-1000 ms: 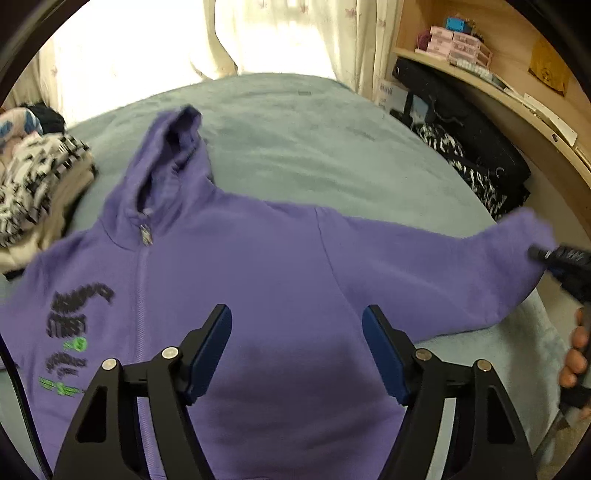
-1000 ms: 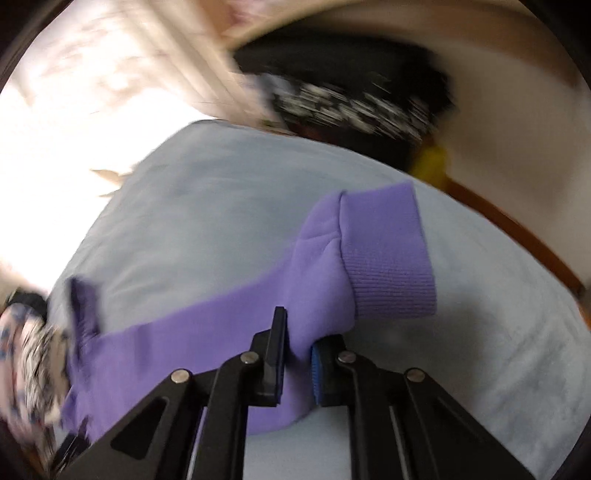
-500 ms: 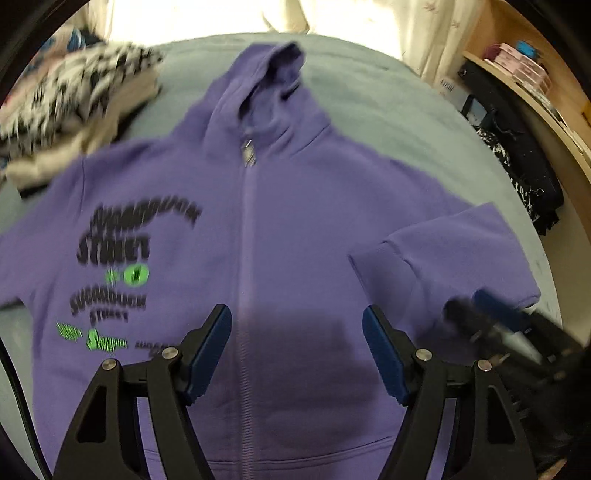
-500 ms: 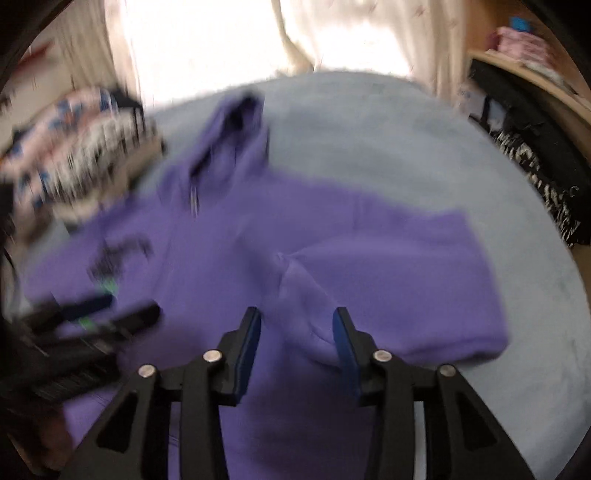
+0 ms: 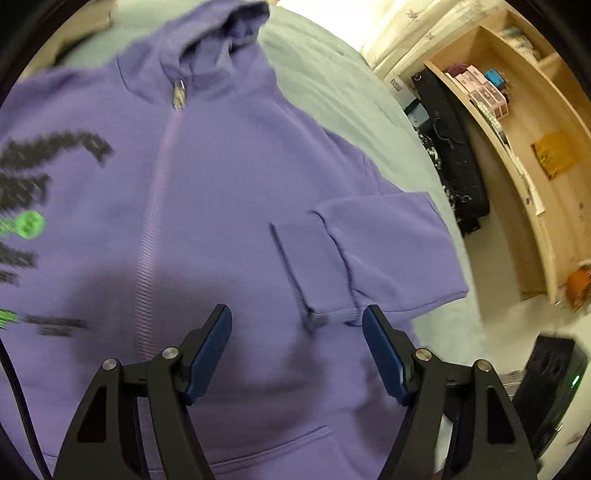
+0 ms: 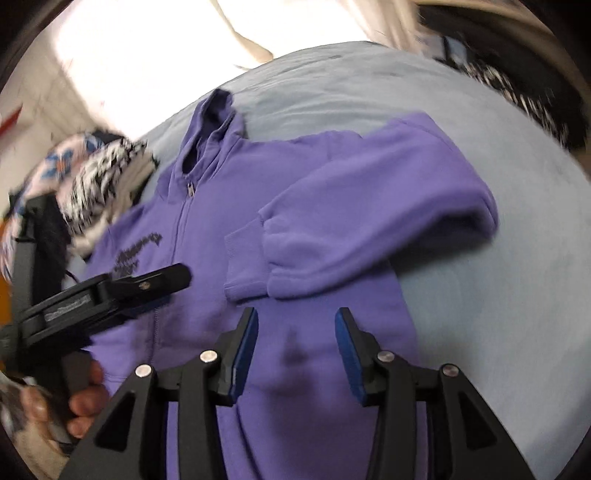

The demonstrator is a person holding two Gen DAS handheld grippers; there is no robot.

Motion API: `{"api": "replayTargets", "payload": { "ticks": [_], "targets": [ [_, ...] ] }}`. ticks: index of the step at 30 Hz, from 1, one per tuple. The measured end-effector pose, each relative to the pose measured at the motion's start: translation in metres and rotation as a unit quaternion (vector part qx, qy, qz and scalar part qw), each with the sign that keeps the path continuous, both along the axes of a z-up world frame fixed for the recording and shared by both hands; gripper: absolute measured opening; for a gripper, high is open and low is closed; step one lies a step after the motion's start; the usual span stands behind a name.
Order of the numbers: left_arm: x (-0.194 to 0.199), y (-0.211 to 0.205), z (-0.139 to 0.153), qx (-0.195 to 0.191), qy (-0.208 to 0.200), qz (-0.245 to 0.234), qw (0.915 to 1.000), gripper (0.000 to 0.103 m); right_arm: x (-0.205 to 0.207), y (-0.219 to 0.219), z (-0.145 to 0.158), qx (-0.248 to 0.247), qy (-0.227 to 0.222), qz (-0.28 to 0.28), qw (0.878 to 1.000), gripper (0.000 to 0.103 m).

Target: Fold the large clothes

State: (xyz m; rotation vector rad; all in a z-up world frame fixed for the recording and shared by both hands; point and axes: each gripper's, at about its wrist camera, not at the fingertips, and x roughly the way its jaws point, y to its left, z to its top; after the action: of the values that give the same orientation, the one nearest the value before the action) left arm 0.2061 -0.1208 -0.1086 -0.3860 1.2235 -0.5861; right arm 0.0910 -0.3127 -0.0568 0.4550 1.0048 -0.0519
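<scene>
The purple zip-up hoodie (image 5: 221, 177) lies front side up on the grey-blue bed cover (image 5: 332, 85), its hood (image 5: 218, 33) pointing away from both tongs. The left gripper (image 5: 297, 328) hovers above the lower front of the garment with its blue-padded jaws spread wide and nothing between them; the zipper line (image 5: 155, 221) runs just left of its left finger. The folded sleeve (image 5: 373, 251) lies across the garment's chest directly ahead of and slightly right of this gripper, its ribbed cuff (image 5: 306, 266) pointing back toward the jaws. The right gripper (image 6: 295, 332) likewise hangs over the lower front with jaws wide apart and empty; the sleeve (image 6: 369, 214) lies just beyond its fingertips, cuff (image 6: 243, 262) nearest the left finger. In the right wrist view the left gripper (image 6: 177, 277) appears to the left, over the black chest print (image 6: 140, 251). A pile of patterned clothes (image 6: 96, 184) rests beyond it, beside the hoodie's shoulder. A wooden shelf unit (image 5: 517, 140) stands to the right of the bed.
</scene>
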Motion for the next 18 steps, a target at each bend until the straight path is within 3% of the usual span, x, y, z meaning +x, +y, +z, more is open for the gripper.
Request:
{"api": "replayTargets", "payload": {
  "ticks": [4,8,10,12,13,15,16,17,18],
  "targets": [
    [0.006,-0.010,-0.016,-0.038,0.045,0.007,0.9982,0.065,-0.014,-0.004,-0.004,0.013,0.004,-0.011,1.000,0.045],
    [0.009,-0.018,-0.027,-0.058,0.061,0.016,0.9963,0.064,-0.020,-0.002,-0.004,0.011,0.000,-0.012,1.000,0.045],
    [0.012,-0.021,-0.033,-0.075,0.070,0.019,0.9946,0.053,-0.021,-0.002,-0.005,0.014,0.002,-0.012,1.000,0.045],
    [0.016,-0.029,-0.040,-0.097,0.089,0.015,0.9911,0.036,-0.022,-0.004,-0.007,0.020,0.004,-0.014,1.000,0.045],
    [0.017,-0.032,-0.043,-0.101,0.094,0.014,0.9903,0.036,-0.023,-0.005,-0.007,0.022,0.005,-0.015,1.000,0.045],
    [0.020,-0.041,-0.048,-0.094,0.096,0.014,0.9909,0.033,-0.024,-0.005,-0.009,0.029,0.006,-0.016,0.999,0.045],
    [0.020,-0.047,-0.050,-0.086,0.090,0.015,0.9920,0.026,-0.025,-0.006,-0.009,0.031,0.006,-0.018,0.999,0.045],
    [0.021,-0.053,-0.050,-0.076,0.086,0.010,0.9933,0.009,-0.026,-0.007,-0.008,0.031,0.005,-0.019,0.999,0.045],
    [0.021,-0.055,-0.047,-0.071,0.084,0.005,0.9939,0.009,-0.027,-0.007,-0.008,0.028,0.004,-0.020,0.999,0.045]
  ]
}}
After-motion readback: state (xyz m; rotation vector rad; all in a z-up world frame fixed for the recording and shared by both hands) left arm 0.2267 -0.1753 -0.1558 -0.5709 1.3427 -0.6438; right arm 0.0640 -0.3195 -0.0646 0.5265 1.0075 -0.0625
